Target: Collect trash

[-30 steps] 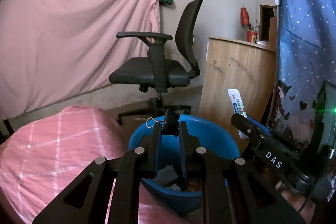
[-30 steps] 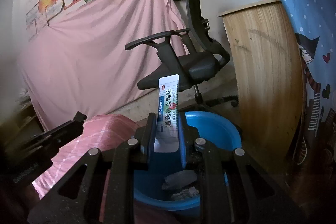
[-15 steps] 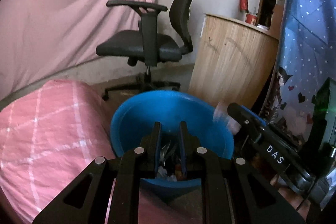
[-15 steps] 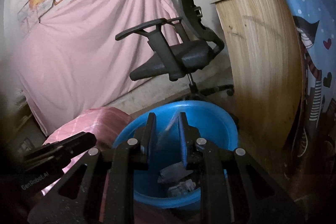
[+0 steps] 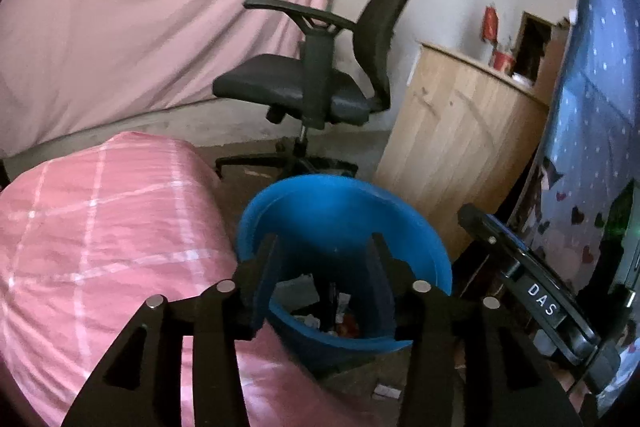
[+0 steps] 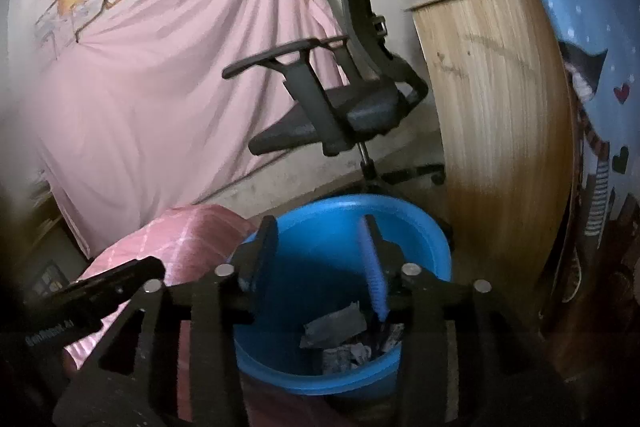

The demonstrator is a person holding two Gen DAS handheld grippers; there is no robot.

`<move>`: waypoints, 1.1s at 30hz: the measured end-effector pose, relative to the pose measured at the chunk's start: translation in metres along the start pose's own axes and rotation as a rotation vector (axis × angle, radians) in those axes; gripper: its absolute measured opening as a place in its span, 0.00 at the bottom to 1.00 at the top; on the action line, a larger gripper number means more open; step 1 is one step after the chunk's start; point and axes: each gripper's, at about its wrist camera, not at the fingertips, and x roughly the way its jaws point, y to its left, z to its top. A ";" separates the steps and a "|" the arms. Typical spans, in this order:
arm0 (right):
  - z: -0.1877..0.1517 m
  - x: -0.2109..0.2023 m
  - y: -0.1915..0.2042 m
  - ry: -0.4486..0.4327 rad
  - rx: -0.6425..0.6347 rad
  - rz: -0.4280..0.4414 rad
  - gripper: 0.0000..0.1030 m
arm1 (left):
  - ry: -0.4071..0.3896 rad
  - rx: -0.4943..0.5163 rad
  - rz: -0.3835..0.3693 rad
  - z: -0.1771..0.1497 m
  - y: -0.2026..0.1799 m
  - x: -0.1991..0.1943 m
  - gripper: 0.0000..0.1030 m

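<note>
We see both grippers — left gripper [image 5: 324, 247], right gripper [image 6: 320, 231] — fingers spread apart, empty, with the blue bin [image 5: 416, 239] of trash [image 6: 340, 331] between and below them.

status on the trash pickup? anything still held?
Done: trash lies in the blue bin, scraps and crumpled paper at the bottom. In hand: nothing; the left gripper and right gripper are both open and empty above the bin. Left: one small white scrap on the floor beside the bin looks uncollected. Other trash, if any, is out of view.
</note>
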 end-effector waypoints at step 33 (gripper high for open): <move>-0.015 -0.147 0.089 -0.234 -0.181 0.085 1.00 | -0.323 -0.109 0.306 -0.066 0.057 -0.199 0.98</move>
